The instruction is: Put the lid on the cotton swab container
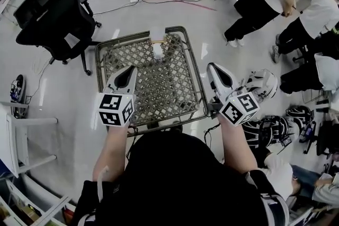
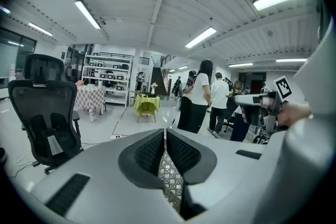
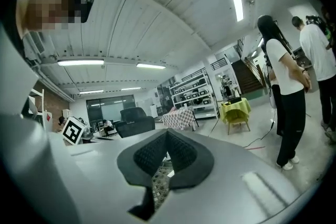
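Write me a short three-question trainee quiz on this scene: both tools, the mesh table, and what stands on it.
1. True or false: the left tool grips the small white container.
2. Where on the grey metal lattice table does that container stand? A. near edge, by the person. B. middle of the far edge. C. near left corner.
3. Fill in: in the right gripper view, the right tool has its jaws ___, with nothing held between them.
Key: 1 false; 2 B; 3 together.
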Demonstrator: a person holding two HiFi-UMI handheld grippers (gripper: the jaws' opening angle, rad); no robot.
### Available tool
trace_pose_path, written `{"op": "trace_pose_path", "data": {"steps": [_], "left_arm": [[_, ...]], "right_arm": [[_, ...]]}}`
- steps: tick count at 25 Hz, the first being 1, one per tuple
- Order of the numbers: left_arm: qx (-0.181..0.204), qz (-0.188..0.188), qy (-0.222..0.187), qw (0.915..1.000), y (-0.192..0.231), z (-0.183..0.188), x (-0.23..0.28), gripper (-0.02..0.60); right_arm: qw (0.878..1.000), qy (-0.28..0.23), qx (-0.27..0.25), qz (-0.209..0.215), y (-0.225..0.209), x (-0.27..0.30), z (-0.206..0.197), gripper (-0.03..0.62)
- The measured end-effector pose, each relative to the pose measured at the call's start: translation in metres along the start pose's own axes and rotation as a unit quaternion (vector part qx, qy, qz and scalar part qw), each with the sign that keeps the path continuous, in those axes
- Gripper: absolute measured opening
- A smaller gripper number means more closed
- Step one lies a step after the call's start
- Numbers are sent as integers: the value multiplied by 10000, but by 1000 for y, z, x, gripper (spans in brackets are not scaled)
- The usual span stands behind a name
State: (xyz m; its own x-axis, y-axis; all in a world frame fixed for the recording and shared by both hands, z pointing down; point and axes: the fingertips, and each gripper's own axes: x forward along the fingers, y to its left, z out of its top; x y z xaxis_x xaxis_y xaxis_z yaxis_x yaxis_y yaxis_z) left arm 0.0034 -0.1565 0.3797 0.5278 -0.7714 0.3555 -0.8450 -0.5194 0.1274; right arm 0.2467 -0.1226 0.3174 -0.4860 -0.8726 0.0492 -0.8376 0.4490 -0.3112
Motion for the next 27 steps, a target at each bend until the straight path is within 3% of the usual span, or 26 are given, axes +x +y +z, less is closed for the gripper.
{"op": "trace_pose_path", "data": {"steps": [10, 27], "left_arm": [[126, -30, -199, 9997, -15, 26, 8, 6], [116, -97, -226, 9996, -11, 23, -4, 6]], "right_arm": [[9996, -53, -282, 58, -1, -4, 12, 8], [9996, -69, -261, 94, 12, 0, 9, 8]]}}
